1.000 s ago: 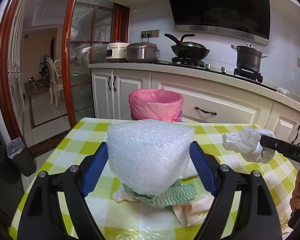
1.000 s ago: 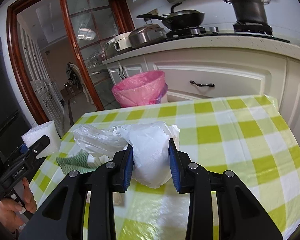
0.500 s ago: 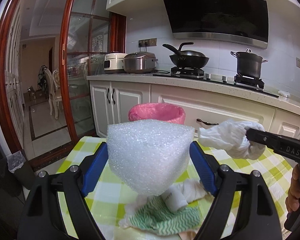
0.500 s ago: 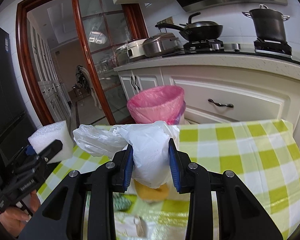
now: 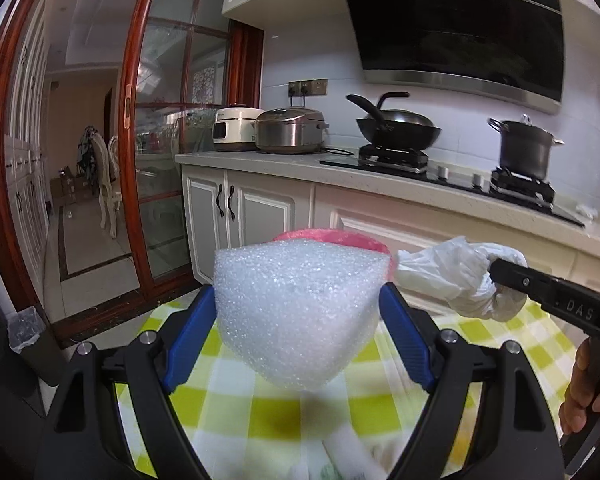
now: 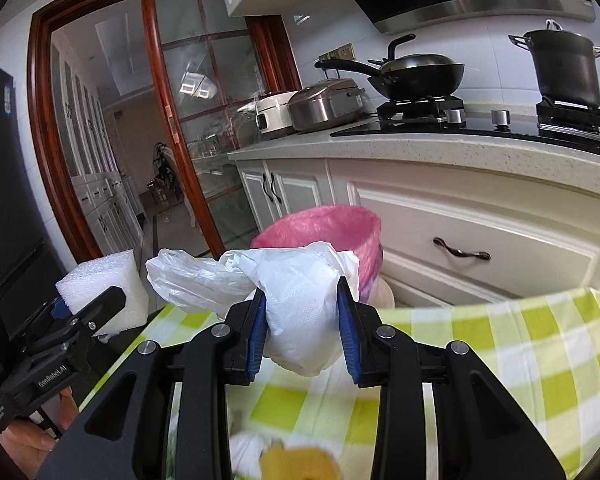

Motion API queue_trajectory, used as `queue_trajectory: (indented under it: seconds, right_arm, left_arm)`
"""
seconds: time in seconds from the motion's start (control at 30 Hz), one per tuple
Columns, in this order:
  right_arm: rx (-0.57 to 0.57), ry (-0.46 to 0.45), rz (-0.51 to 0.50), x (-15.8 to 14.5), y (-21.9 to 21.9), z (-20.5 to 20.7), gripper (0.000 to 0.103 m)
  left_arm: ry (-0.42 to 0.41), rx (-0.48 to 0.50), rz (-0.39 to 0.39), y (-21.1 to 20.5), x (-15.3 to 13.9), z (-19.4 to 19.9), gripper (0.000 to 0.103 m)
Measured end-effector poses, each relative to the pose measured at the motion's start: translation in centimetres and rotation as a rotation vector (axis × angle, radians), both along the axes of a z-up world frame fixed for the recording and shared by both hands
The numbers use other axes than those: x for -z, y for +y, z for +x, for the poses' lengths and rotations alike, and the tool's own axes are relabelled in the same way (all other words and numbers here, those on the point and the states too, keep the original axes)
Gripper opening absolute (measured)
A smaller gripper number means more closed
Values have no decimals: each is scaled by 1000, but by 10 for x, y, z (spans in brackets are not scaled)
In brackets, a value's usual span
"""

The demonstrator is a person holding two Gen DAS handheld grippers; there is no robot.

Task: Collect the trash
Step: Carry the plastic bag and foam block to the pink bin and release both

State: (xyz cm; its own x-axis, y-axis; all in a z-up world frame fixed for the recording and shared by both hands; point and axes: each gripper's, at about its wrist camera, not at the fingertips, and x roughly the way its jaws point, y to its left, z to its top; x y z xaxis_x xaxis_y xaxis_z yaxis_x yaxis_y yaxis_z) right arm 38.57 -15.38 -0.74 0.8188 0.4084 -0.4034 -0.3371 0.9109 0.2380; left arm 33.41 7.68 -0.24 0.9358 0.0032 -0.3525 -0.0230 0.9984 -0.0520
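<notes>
My left gripper [image 5: 298,336] is shut on a white foam block [image 5: 296,308], held above the checked table. My right gripper [image 6: 302,328] is shut on a crumpled white plastic bag [image 6: 296,300] that trails out to the left. A bin lined with a pink bag [image 6: 324,228] stands just past the table's far edge, in front of both grippers. In the left wrist view the bin's pink rim [image 5: 356,238] peeks over the foam, and the right gripper with its plastic bag [image 5: 452,276] comes in from the right. The foam block [image 6: 104,288] shows at the left in the right wrist view.
The table wears a green-and-white checked cloth [image 6: 520,360]. Blurred scraps, one yellow [image 6: 300,460], lie on it below the grippers. White cabinets [image 6: 480,232] and a counter with a wok [image 5: 396,126] and pot [image 5: 524,148] stand behind. A small lined bin [image 5: 28,340] sits on the floor, left.
Both grippers have risen and moved forward toward the pink bin with their loads. The cloth and scraps on the table have slid down and mostly out of view.
</notes>
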Motion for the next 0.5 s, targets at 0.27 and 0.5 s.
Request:
queue_trajectory:
  seconds: [0.27, 0.5]
  right_arm:
    - [14, 17, -12, -7, 6, 92, 33]
    - [22, 37, -52, -2, 20, 177, 33]
  left_arm:
    - [17, 12, 12, 6, -12, 84, 80]
    - [43, 29, -10, 11, -10, 160, 80]
